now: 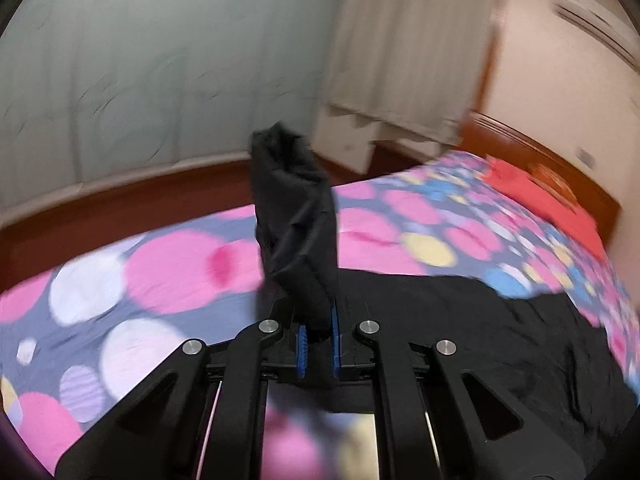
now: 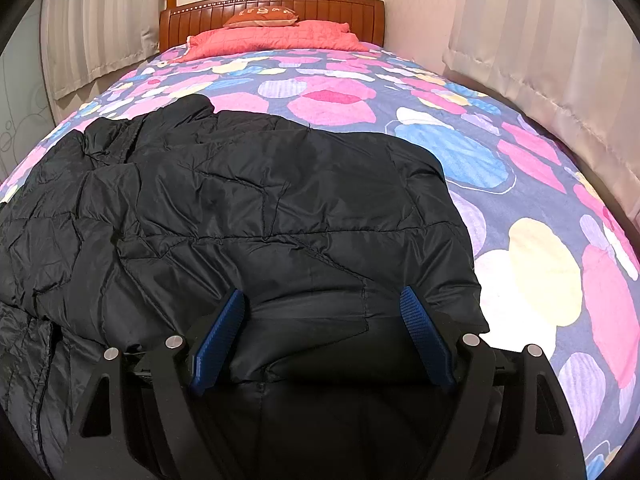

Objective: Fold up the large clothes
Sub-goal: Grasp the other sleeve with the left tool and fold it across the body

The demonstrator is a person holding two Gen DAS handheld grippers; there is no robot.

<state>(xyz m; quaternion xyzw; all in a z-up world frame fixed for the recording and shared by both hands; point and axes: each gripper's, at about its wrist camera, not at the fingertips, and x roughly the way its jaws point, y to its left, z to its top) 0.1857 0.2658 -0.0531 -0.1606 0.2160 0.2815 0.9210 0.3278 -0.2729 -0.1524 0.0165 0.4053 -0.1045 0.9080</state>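
Observation:
A black quilted jacket [image 2: 260, 200] lies spread across the near half of the bed. In the left wrist view my left gripper [image 1: 319, 322] is shut on a bunched end of the jacket [image 1: 296, 216], which sticks up above the bed between the blue pads [image 1: 335, 336]. The rest of the jacket [image 1: 480, 340] lies flat to the right. My right gripper [image 2: 322, 294] is open over the jacket's near right edge. Its blue pads [image 2: 424, 336] stand wide apart, with dark fabric lying between them and no grip showing.
The bed sheet [image 2: 460, 152] has pink, blue and yellow spots. A red quilt and pillow [image 2: 280, 38] lie by the wooden headboard [image 2: 272, 10]. Curtains [image 2: 560, 60] hang along the right side, and a pale wardrobe [image 1: 160, 60] stands past the left edge.

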